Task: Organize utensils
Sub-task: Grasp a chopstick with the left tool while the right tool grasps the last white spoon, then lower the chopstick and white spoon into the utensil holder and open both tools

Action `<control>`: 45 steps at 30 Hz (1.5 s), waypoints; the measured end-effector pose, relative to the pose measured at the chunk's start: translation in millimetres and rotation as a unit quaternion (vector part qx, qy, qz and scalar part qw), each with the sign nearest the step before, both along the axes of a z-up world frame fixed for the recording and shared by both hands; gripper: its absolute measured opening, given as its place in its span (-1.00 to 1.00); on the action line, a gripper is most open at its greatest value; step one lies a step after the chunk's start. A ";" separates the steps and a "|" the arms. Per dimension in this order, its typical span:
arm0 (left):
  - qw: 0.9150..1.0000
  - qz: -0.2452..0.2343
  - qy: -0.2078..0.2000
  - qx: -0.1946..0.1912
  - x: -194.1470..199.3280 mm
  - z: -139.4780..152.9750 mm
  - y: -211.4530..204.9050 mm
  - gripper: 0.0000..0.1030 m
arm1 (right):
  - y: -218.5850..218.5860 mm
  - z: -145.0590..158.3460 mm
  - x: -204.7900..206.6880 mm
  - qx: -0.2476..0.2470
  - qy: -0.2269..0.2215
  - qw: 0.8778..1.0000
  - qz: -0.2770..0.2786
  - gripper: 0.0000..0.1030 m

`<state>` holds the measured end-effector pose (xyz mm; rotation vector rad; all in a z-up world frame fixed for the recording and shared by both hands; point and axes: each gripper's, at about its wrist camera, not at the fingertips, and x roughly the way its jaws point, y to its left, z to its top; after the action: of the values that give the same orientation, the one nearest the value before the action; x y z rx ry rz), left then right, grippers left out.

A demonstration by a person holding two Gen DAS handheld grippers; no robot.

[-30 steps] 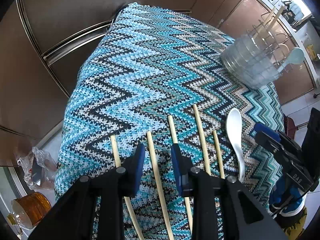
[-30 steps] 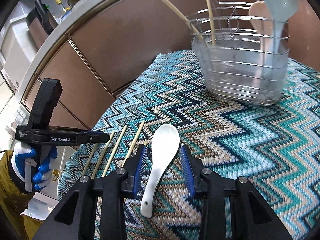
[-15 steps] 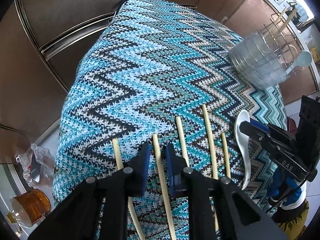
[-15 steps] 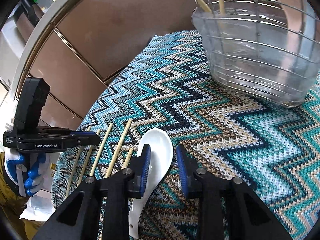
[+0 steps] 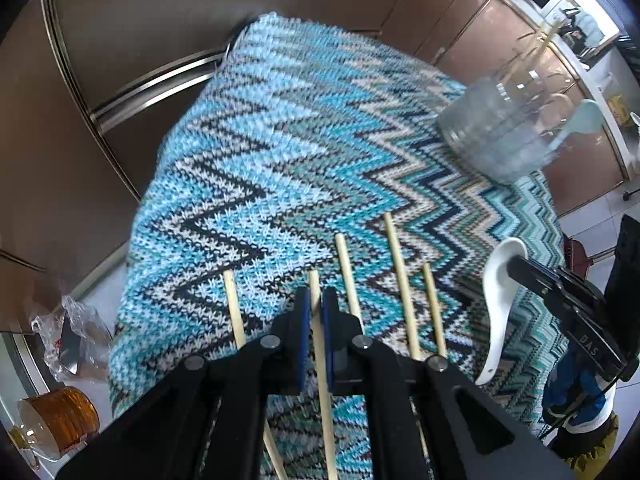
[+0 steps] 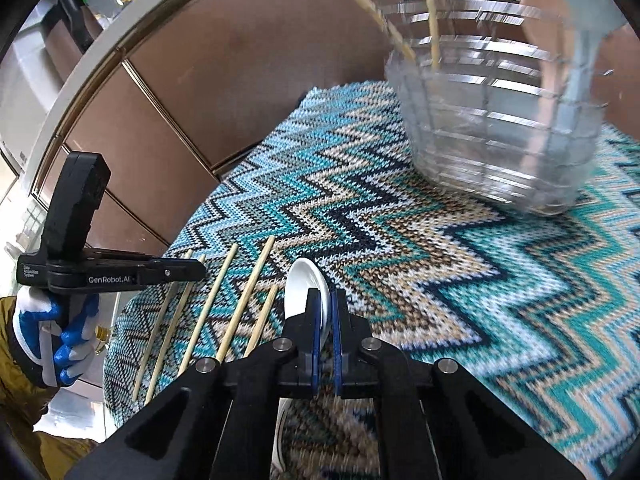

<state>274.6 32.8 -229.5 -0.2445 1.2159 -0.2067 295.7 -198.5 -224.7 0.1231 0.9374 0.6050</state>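
At the far left, off the desk, an amber glass jar (image 5: 60, 420) and a crumpled plastic bag (image 5: 72, 336) sit low down and play no part. The desk itself is covered with a knitted zigzag cloth (image 5: 280, 152) in blues, teal and cream — soft and nubbly, with enough grip that thin things should not roll far on it.

Five wooden chopsticks (image 5: 396, 280) lie on the cloth side by side, roughly parallel. The left gripper (image 5: 315, 308) has its jaws nearly pressed together, pinching the second chopstick (image 5: 316, 292) from the left near one end. These sticks look light, stiff and slim; a hold closer to the middle would likely keep one from swinging.

Just right of the sticks is a white ceramic spoon (image 5: 498, 280) — smooth, glossy, likely slippery and breakable. The right gripper (image 6: 327, 308) has its jaws closed on it where bowl meets handle, a sound place since the neck is narrow and firm.

Farthest right, well apart, stands a clear ribbed holder (image 6: 500, 132) with chopsticks, a wooden spoon and a pale blue spoon already upright inside.
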 end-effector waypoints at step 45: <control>0.954 -0.077 -0.285 -0.057 -53.0 232.2 -59.6 -0.90 | -73.2 201.4 -147.6 -0.022 -0.264 0.948 -0.175 -0.90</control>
<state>221.6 -26.7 2.7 -0.1724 0.6478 -0.4517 148.2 -271.7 -23.3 0.0776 0.3927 0.2617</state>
